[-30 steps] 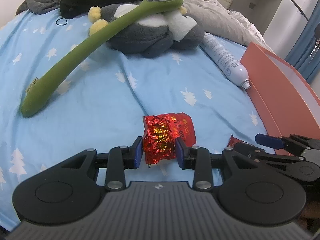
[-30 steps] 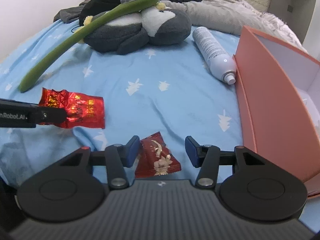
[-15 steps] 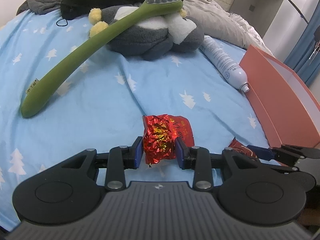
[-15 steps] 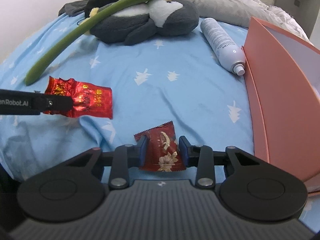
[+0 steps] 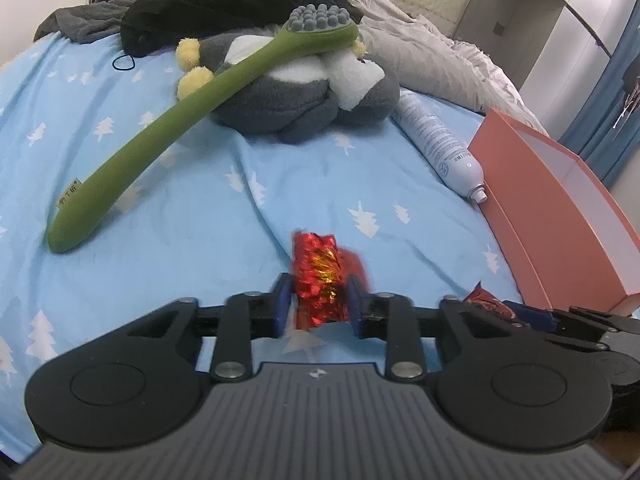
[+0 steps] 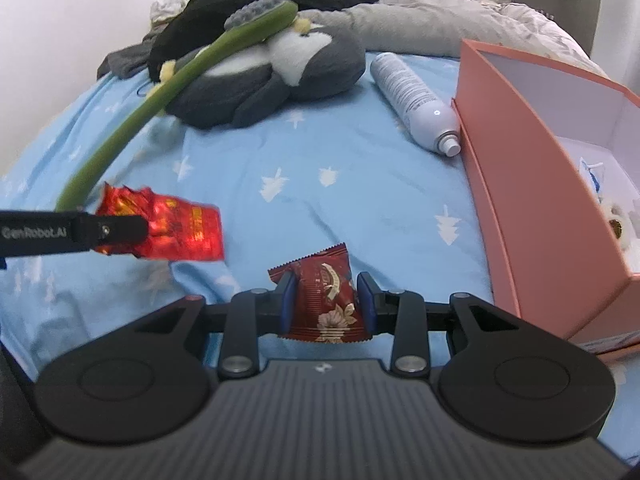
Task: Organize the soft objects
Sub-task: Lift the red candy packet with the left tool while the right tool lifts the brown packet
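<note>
A crinkled red foil packet [image 5: 316, 264] sits squeezed between the blue pads of my left gripper [image 5: 319, 294], whose jaws are closing on it, just above the blue sheet. From the right wrist view, that packet [image 6: 180, 228] sticks out past the left gripper's finger [image 6: 112, 232]. My right gripper [image 6: 325, 300] is shut on a dark red snack packet [image 6: 324, 280], held upright between its pads. In the left wrist view, this packet [image 5: 486, 300] and the right gripper's fingers [image 5: 532, 316] show at the right edge.
A pink box [image 6: 520, 200] stands open at the right with small items inside. A white spray can [image 5: 436, 140] lies against it. Farther back rest a grey penguin plush [image 5: 300, 96], a long green brush [image 5: 160, 136] leaning on it, dark clothes and a grey blanket.
My left jaws have narrowed and crumpled the foil packet tighter. My right jaws have shut on the dark red packet, which now stands upright off the sheet.
</note>
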`<state>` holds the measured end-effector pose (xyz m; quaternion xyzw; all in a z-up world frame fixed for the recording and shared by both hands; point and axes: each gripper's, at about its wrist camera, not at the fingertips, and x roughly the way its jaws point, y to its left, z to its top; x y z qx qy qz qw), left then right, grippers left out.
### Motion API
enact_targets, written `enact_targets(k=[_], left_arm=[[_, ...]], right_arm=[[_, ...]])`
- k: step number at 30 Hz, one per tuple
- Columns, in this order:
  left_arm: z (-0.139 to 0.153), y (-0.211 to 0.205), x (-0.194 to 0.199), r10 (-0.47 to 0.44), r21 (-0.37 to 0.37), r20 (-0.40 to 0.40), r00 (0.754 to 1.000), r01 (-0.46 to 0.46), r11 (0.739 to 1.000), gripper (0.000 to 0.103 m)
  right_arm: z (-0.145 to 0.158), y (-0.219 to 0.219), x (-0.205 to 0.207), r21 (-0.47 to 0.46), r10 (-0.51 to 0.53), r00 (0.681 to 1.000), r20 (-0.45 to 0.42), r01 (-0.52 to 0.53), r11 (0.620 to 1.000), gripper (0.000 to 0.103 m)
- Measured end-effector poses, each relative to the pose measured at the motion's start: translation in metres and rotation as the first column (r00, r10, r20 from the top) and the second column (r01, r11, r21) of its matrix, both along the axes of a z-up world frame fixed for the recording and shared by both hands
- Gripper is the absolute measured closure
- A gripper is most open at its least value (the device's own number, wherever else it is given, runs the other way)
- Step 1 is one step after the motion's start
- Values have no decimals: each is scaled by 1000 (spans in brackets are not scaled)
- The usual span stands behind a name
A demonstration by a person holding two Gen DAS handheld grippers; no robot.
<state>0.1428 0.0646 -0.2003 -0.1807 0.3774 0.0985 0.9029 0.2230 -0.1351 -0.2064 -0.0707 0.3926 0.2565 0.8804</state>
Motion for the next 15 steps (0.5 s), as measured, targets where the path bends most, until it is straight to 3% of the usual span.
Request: enact_targets(k=[15], left_arm=[[4, -1, 2, -1, 1, 3, 1000, 1, 1000, 77]], right_arm=[[7, -5, 0, 43, -30, 999, -16, 31, 999, 67]])
